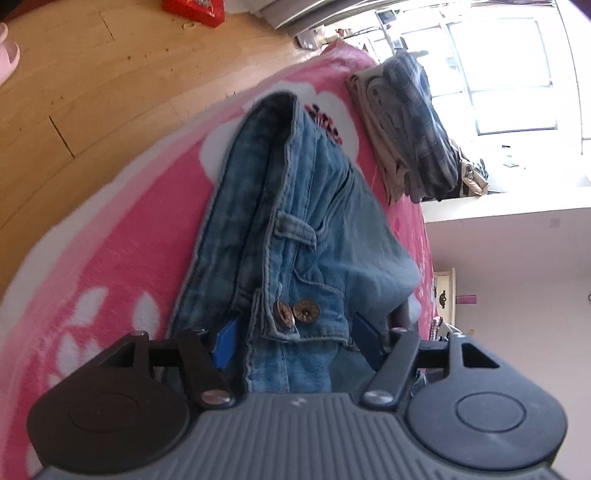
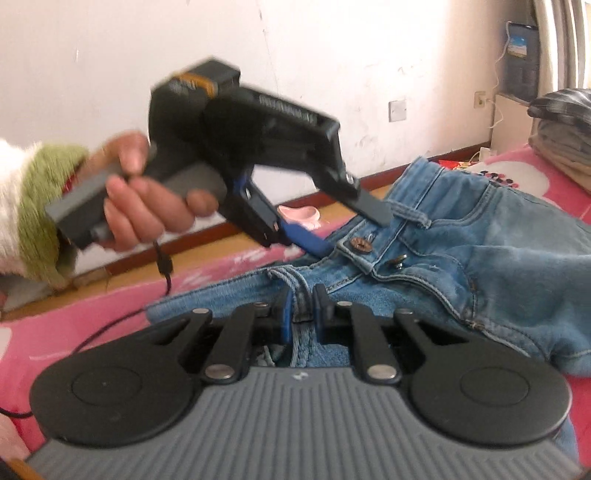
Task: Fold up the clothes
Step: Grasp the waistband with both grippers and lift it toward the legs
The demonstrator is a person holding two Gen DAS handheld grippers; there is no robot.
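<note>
Blue jeans (image 1: 295, 221) lie folded lengthwise on a pink blanket (image 1: 122, 236), waistband toward me. My left gripper (image 1: 295, 332) is open, its fingers set wide on either side of the buttoned waistband (image 1: 303, 314). In the right wrist view the left gripper (image 2: 351, 229) shows with jaws apart around the waistband near the button (image 2: 360, 244). My right gripper (image 2: 300, 314) is shut on a belt loop and waistband edge of the jeans (image 2: 480, 258).
A stack of folded clothes (image 1: 410, 133) sits on the far part of the blanket, also in the right wrist view (image 2: 561, 129). Wooden floor (image 1: 92, 74) lies beside the bed, with a red box (image 1: 195, 11) and a pink slipper (image 2: 299, 216).
</note>
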